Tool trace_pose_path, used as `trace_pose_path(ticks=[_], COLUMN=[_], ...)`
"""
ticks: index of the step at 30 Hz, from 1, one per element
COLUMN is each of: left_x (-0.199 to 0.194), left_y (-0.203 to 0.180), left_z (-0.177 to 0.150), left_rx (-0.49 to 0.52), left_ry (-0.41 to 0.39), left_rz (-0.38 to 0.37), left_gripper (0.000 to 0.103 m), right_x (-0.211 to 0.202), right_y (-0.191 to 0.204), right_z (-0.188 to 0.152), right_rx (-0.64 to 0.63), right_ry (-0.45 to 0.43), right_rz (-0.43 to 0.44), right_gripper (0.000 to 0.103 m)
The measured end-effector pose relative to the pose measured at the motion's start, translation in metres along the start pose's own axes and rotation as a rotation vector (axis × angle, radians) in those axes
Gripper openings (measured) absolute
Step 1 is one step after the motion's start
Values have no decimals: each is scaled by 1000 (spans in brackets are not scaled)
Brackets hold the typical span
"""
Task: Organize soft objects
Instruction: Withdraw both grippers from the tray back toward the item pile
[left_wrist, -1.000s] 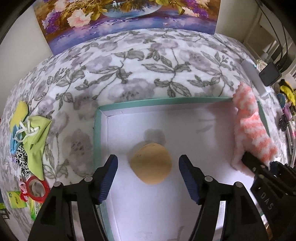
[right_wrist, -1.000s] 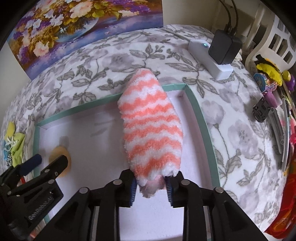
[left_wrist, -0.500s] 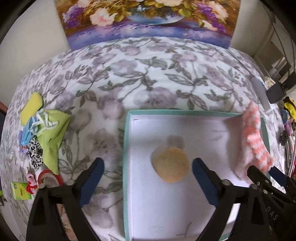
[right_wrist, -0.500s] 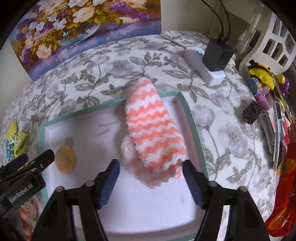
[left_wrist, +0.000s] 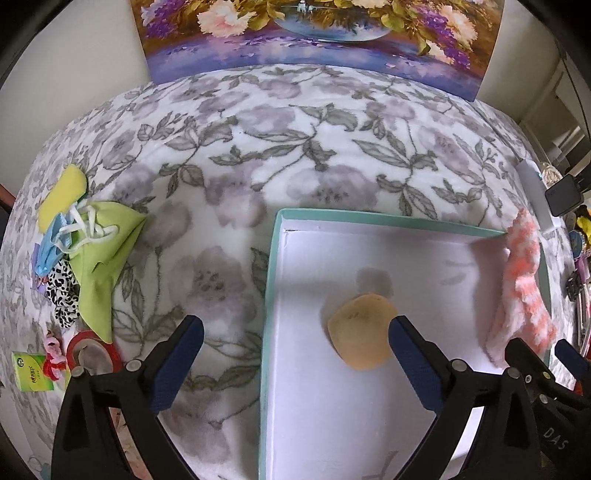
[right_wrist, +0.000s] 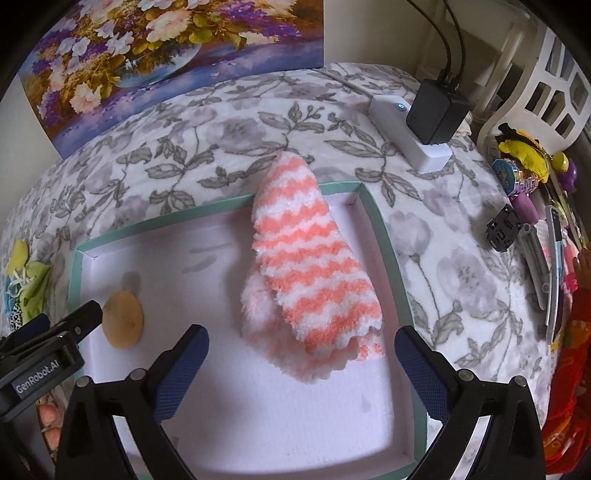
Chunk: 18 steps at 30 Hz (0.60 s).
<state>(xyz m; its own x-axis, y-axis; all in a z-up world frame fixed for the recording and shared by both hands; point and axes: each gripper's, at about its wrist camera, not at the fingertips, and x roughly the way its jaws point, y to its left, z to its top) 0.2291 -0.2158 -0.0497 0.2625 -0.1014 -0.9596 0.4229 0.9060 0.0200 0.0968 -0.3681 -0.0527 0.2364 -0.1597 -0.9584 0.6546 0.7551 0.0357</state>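
Both wrist cameras look steeply down, sharing the tray (left_wrist: 271, 258).

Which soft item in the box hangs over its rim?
The orange-and-white striped sock: its tip overhangs the teal box far rim. The tan round sponge lies entirely on the floor.

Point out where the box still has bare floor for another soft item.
Free: the box floor between the tan sponge and the striped sock, plus the strip nearest the camera. Crowded: the right side, where the sock's tip overhangs the far rim.
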Motion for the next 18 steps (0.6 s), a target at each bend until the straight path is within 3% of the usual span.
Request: trace_pose_path(ticks=[12,18], left_x=[-1,-21], left_y=[15,44], left_z=[0,6], left_rx=[-24,-98], left_ry=[-1,-26], left_rz=[-24,-48], left_gripper=[100,100], right_x=[-6,-30], right_y=[12,34], right_z=[1,3], right_rx=[25,13], right_ry=[7,-41], right_rz=[32,70], right_gripper=[103,103])
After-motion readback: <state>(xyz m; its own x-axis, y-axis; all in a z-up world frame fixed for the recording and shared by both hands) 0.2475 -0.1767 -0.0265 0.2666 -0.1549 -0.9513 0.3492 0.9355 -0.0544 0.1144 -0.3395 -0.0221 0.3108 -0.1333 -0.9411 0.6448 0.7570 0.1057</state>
